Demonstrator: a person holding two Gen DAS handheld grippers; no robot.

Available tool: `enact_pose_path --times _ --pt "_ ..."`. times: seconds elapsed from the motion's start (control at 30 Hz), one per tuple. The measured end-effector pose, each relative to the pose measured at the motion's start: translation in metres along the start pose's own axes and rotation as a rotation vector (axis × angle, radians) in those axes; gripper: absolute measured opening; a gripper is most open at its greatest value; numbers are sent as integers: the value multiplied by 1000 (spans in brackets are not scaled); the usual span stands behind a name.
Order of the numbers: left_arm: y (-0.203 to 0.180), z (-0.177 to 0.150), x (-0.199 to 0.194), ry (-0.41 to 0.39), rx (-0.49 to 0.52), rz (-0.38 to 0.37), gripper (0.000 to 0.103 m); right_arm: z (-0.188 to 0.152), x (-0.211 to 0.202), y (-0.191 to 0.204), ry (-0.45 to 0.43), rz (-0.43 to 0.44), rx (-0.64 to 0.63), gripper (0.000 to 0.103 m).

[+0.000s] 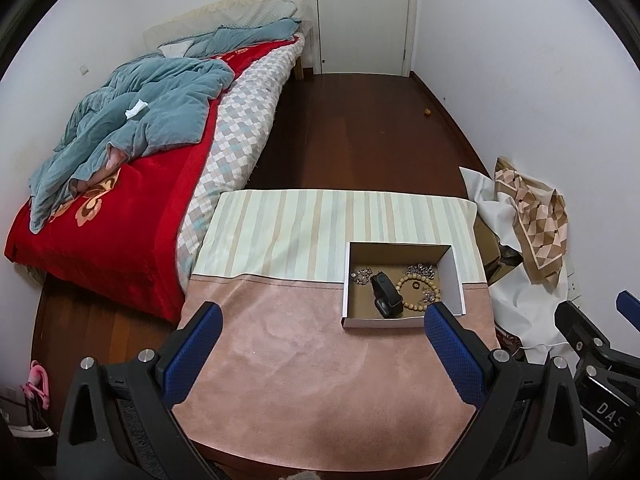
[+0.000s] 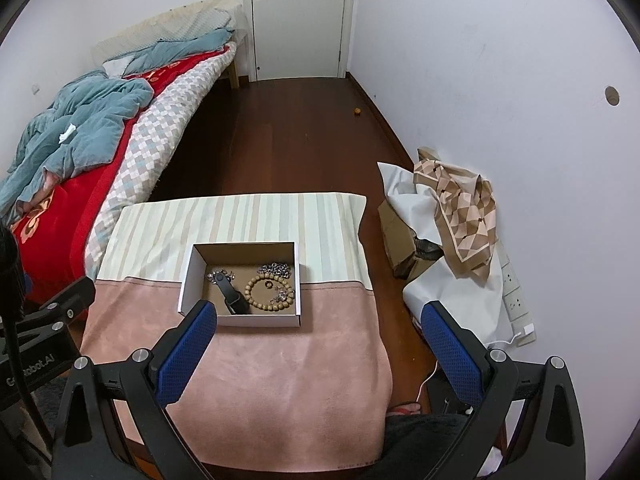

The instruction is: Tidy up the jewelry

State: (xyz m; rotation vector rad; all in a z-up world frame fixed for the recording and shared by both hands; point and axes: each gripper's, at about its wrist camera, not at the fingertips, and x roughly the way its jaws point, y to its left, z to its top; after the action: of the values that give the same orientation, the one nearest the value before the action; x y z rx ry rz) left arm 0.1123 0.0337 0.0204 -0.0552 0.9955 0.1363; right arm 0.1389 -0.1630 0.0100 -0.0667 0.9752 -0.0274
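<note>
A white cardboard box sits on the cloth-covered table. Inside it lie a black smart band, a wooden bead bracelet and silver chain pieces, with another silver piece at the left. My left gripper is open and empty, above the pink cloth, short of the box. My right gripper is open and empty, its left finger near the box's front corner.
The table wears a pink cloth with a striped far part. A bed with red and blue bedding lies left. Bags and a patterned scarf lie on the floor at right by the wall.
</note>
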Motion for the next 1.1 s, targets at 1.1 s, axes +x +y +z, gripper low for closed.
enact_pose_path --times 1.1 --pt "-5 -4 -7 -15 19 16 103 -1 0 -1 20 11 -14 103"
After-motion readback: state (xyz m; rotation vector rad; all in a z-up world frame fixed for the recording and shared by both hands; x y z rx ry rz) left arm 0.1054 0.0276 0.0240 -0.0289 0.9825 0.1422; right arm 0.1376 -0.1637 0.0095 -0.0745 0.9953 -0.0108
